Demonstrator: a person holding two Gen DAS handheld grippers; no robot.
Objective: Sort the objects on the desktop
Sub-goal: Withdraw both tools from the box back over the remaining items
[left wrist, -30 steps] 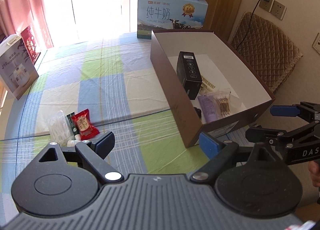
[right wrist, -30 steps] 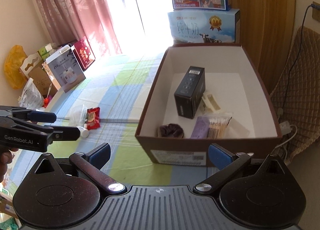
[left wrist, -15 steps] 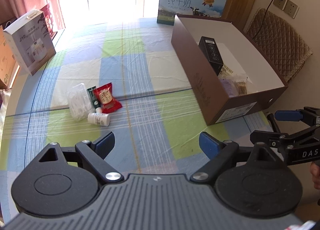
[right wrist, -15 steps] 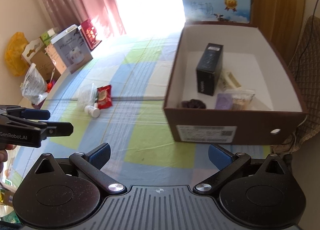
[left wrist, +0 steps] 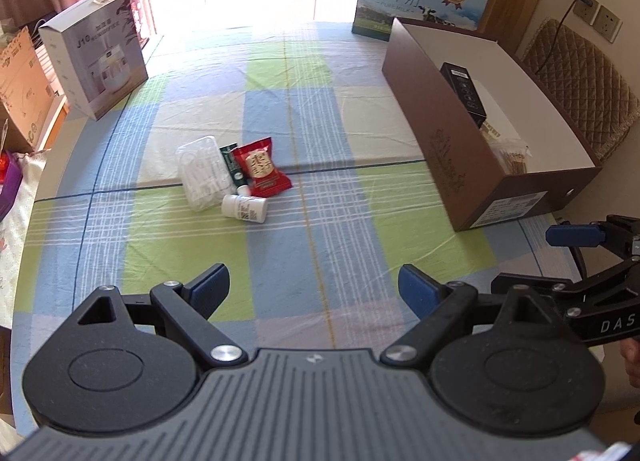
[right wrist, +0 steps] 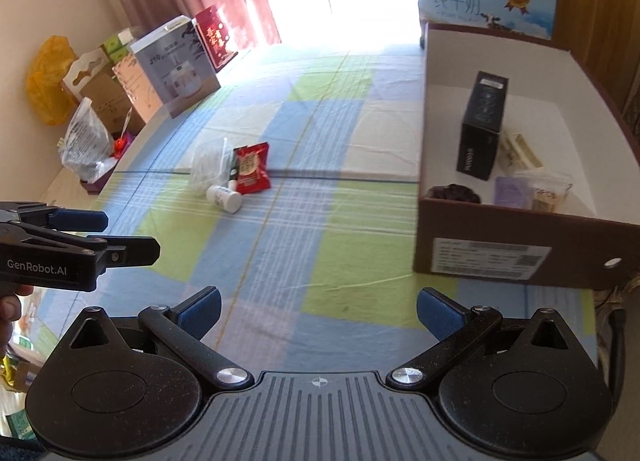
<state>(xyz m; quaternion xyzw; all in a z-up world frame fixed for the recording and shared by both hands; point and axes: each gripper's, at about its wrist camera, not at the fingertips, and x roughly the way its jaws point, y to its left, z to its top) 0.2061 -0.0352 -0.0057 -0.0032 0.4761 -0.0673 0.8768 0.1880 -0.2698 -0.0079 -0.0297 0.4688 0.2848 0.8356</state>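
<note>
Above the tablecloth (left wrist: 320, 229), left tool (left wrist: 314, 291) and right tool (right wrist: 318, 311) wide open, empty.

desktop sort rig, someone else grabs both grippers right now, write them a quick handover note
Left gripper: open, empty, held above the checked tablecloth.
Right gripper: open, empty, near the brown box.
Already in the box: black carton, a dark bundle, purple sachet, a clear bag of sticks and a pale packet.
Left to sort, clustered mid-table: red snack packet, white bottle lying on its side, green sachet, clear plastic pack.
Likely next: pick one from the cluster, probably the bottle, which lies nearest.
</note>
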